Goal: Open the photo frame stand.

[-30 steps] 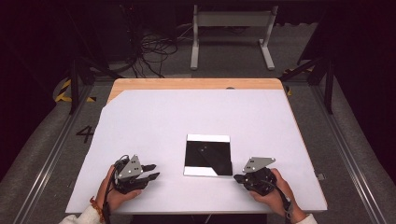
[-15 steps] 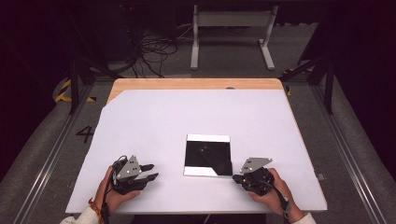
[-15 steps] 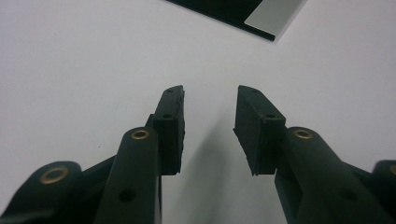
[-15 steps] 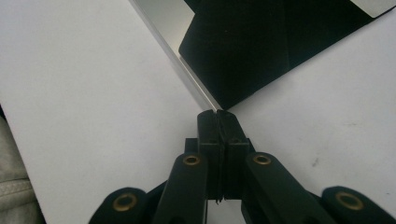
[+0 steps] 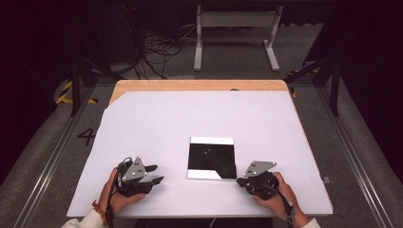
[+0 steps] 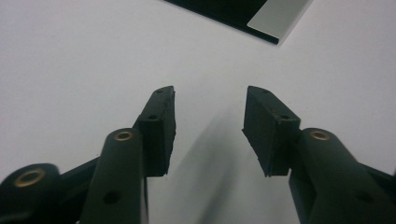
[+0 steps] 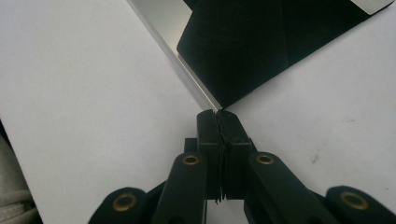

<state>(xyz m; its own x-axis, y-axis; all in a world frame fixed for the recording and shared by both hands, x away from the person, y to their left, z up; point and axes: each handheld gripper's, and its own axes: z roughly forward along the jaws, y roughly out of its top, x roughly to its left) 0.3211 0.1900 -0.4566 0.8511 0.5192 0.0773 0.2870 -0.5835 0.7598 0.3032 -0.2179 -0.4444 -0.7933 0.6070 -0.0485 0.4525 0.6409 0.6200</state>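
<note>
Leftmost, the left gripper [image 5: 153,174] is held low over the white table cover [image 5: 199,118], its jaws parted with nothing between them. Nothing is seen standing between it and the glossy black square panel [image 5: 212,157], which lies flat near the front middle, edges squared to the table, with no clear long axis. Just beside its near right corner, the right gripper [image 7: 218,115] is seen with jaws pressed together, empty.

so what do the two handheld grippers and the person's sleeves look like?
Both the left gripper and right gripper are black, each topped by a grey three-cornered plate. Jaws are black with brass-coloured rivets. Black cables trail back. Sleeves are white, with an orange band at the left wrist.
</note>
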